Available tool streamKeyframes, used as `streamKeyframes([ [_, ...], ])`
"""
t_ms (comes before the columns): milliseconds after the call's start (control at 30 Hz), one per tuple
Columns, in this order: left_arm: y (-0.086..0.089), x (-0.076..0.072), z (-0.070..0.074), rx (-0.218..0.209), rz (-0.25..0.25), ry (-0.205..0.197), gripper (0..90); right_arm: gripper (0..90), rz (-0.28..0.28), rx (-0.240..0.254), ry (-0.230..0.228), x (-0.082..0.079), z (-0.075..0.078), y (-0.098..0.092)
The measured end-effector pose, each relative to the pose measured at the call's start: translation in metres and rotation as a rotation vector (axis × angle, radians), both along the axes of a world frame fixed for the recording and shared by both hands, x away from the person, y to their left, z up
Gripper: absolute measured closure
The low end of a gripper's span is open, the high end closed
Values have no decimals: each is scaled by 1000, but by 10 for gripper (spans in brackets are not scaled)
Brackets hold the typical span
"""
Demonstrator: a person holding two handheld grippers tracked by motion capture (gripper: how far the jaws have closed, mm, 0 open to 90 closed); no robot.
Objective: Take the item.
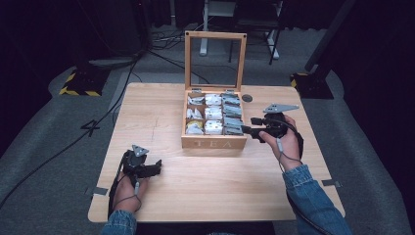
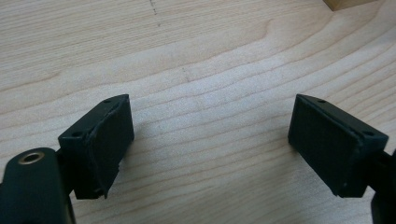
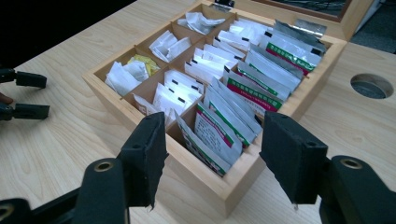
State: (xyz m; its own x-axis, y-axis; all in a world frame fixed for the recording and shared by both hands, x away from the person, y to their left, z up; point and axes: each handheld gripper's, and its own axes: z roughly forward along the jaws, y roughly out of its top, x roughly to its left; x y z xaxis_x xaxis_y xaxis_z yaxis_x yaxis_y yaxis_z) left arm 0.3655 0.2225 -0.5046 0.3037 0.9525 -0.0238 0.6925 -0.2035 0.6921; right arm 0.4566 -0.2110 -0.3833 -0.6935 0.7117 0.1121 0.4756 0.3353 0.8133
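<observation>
— Fingers on both tools, how did they stand?

— Both pairs were spread wide and held nothing. The right gripper [image 1: 249, 125] hovered just beside the near right corner of the open wooden tea box with a glass-paned lid [image 1: 214, 142], aimed at the green-and-silver foil sachets [image 3: 229, 119] filed upright in its right-hand column; I judged it was lining up to pick one.

— And the left gripper [image 1: 155, 167]?

— Well apart from the box, low over bare wood on its near left side, probably parked out of the way.

— What about the surroundings?

— Pale, wood-grained desk [image 1: 161, 105], a round cable hole [image 1: 247, 98] just behind the box's far right corner; grey floor, dark room, trailing black cables [image 1: 112, 105] beyond.
</observation>
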Motion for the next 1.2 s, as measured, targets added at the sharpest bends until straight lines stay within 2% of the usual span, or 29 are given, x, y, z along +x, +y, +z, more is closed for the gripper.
streamKeyframes([
  [100,0,0,0,0,0,1,146,409,7,-1,-2,1,2,3],
  [333,0,0,0,-1,0,1,146,447,45,11,21,4,8,26],
  [533,0,0,0,-1,-1,1,146,464,73,2,42,8,7,47],
  [700,0,0,0,-1,-1,1,146,473,85,0,51,12,5,56],
  [933,0,1,0,0,-1,2,146,588,112,-68,82,18,-3,72],
  [1200,0,1,0,-1,0,2,146,643,117,-87,111,23,-12,84],
])
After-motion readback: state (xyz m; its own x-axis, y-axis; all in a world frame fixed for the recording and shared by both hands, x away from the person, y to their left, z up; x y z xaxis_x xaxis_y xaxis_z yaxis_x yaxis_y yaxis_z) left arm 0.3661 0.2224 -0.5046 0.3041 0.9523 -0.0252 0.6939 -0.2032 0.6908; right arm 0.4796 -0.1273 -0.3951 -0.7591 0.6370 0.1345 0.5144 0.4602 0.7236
